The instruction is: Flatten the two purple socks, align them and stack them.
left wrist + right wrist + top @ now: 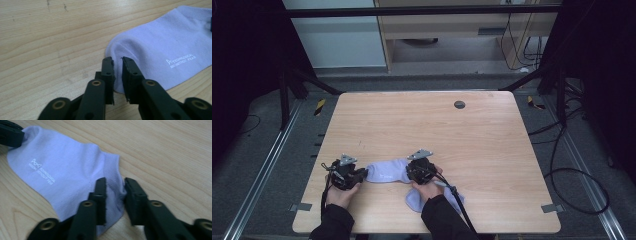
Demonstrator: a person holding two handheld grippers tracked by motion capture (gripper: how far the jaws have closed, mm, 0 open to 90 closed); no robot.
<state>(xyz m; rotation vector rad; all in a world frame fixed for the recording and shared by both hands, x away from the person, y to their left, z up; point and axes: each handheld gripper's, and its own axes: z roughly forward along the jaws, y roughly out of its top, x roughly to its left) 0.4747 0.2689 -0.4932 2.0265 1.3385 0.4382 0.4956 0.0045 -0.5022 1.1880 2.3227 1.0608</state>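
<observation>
From the high view, a pale lilac sock is lying on the tabletop between the left tongs and the right tongs. A second sock is lying under the right hand.

In the left gripper view, the left tongs are pinching the sock's toe edge.

In the right gripper view, the right tongs are clamping the sock's cuff.

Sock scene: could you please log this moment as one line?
left hand-held gripper: closing on sock toe | right hand-held gripper: closing on cuff | second sock: under right forearm
</observation>
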